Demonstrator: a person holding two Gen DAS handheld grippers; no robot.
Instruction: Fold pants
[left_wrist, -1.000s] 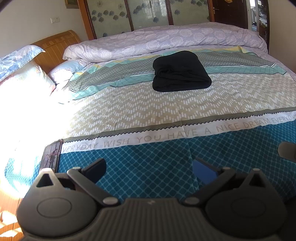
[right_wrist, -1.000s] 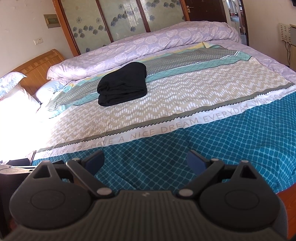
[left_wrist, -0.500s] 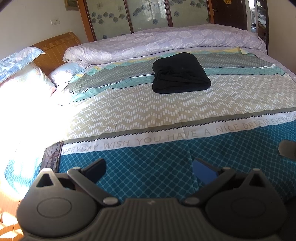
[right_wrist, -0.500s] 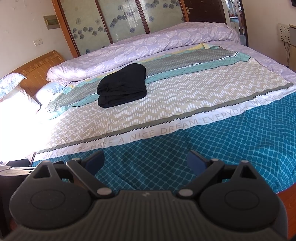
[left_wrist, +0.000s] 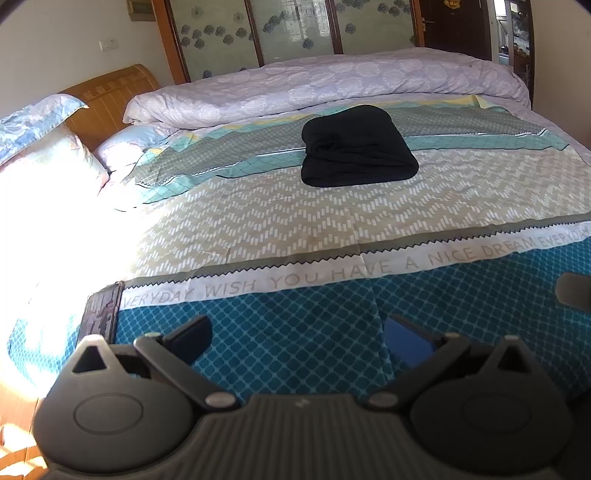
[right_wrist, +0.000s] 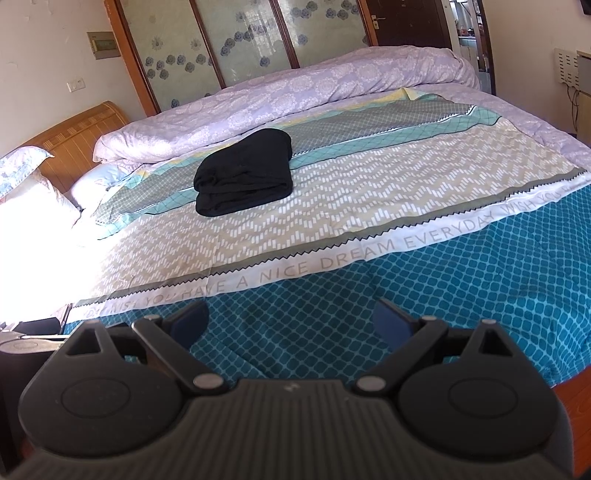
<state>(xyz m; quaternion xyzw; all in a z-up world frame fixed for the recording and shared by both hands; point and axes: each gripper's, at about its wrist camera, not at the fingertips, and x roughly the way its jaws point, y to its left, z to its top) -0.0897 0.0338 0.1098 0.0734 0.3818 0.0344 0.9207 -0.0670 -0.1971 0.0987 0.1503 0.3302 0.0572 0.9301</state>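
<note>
At near edge of bed (left_wrist: 295, 347): L gripper (left_wrist: 299, 336) & R gripper (right_wrist: 291, 319) both released, holding nothing. Pants (left_wrist: 356, 147) lie well ahead toward far edge, folded bundle, long axis running away from grippers; nearer arm: cannot tell.

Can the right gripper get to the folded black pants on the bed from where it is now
Probably yes. The right gripper is open, and only flat patterned bedspread lies between it and the folded black pants, though they sit well ahead.
</note>
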